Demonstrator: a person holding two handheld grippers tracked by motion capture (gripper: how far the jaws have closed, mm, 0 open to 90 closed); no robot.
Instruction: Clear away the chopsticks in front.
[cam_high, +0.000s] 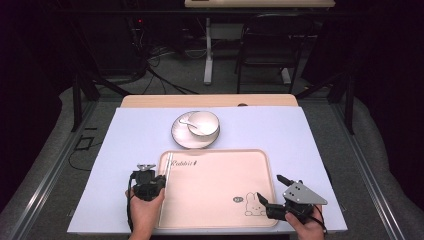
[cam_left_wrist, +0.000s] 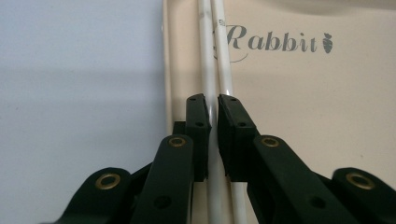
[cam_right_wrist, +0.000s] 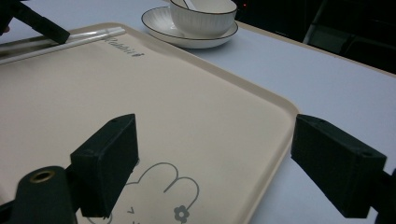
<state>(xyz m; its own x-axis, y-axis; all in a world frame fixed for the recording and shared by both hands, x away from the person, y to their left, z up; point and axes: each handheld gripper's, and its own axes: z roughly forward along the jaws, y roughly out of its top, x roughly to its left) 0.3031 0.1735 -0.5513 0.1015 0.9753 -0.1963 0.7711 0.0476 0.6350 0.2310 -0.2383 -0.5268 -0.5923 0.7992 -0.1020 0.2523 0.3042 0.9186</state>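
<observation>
A pair of white chopsticks lies along the left edge of a cream tray printed with "Rabbit" and a rabbit drawing. My left gripper is down on the tray's left edge, its jaws shut on the chopsticks with only a thin gap between them. My right gripper hovers over the tray's near right corner, wide open and holding nothing. The chopsticks also show far off in the right gripper view.
Beyond the tray, a white bowl with a spoon in it stands on a white plate. A pale blue mat covers the table. A chair and a desk stand farther back.
</observation>
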